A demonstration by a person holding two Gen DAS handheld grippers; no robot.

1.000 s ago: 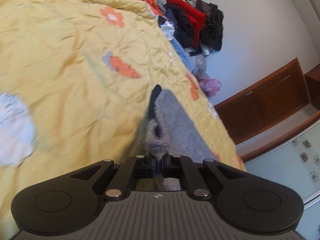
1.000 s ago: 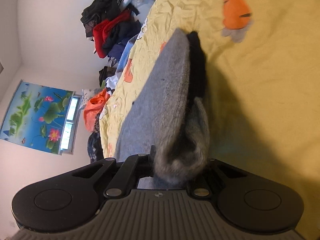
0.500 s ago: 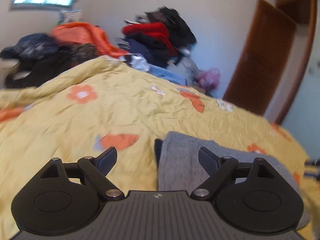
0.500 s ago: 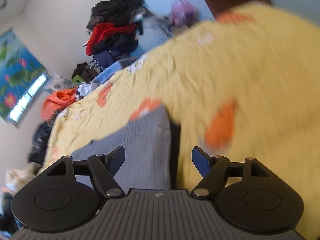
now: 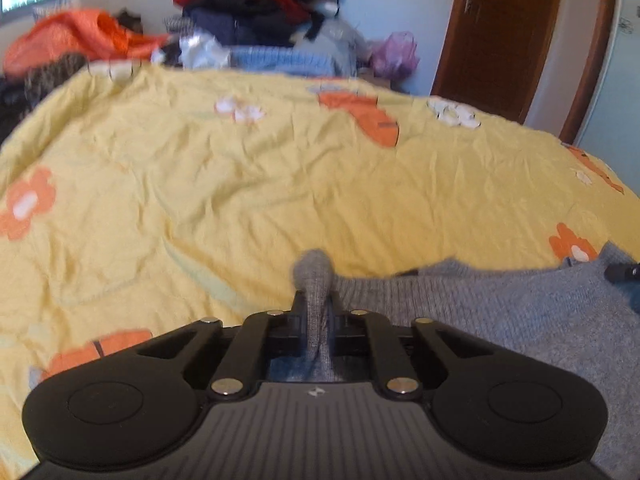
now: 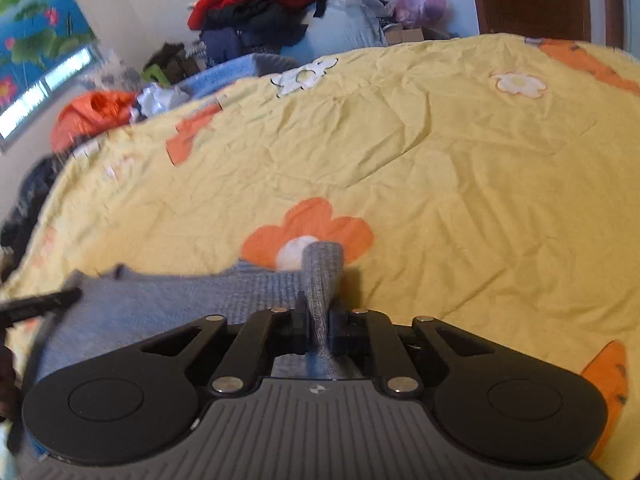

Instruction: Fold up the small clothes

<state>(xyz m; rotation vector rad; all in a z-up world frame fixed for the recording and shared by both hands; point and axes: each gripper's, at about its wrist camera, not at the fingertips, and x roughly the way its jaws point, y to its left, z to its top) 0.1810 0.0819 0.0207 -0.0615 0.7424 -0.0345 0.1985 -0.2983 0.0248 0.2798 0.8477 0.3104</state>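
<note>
A grey knit garment (image 5: 500, 312) lies on the yellow flowered bedspread (image 5: 248, 184). My left gripper (image 5: 316, 312) is shut on a pinched fold of its left edge, low over the bed. In the right wrist view the same garment (image 6: 168, 300) spreads to the left, and my right gripper (image 6: 320, 312) is shut on a fold of its right edge. The tip of the other gripper shows at the edge of each view, in the left wrist view (image 5: 624, 272) and in the right wrist view (image 6: 36, 304).
A heap of clothes (image 5: 256, 4) is piled at the far side of the bed, with an orange garment (image 5: 76, 36) at its left. A brown wooden door (image 5: 504, 32) stands at the back right. A lotus picture (image 6: 28, 32) hangs on the left wall.
Both grippers let go of the garment and opened half a second ago. Now each has shut again on a new fold at an edge of the flat-lying garment.
</note>
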